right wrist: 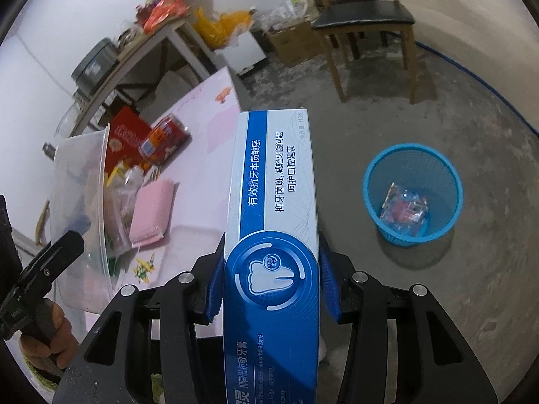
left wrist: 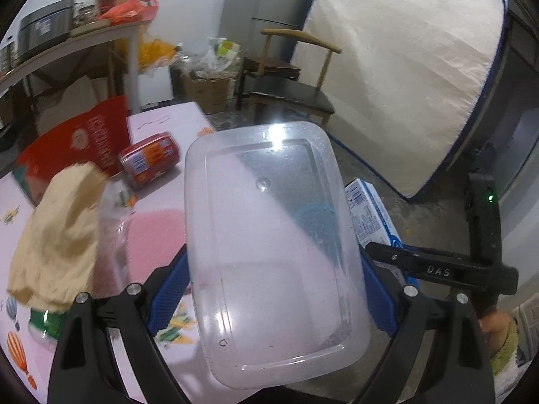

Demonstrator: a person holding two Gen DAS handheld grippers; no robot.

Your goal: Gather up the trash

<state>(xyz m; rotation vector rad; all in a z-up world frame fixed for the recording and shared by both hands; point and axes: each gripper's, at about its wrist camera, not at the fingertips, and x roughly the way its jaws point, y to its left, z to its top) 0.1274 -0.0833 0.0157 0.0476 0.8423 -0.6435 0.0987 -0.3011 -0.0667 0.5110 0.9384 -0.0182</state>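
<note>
Blue toothpaste box clamped between right gripper jaws.

A dark-seated wooden chair stands on the grey concrete floor, a pale upright mattress leaning near an open cardboard box.

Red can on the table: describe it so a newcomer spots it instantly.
Start at the pink-covered table. Toward its far end a red can lies on its side, beside the flat red packet. It is the only cylinder there, red with orange print and a white label.
</note>
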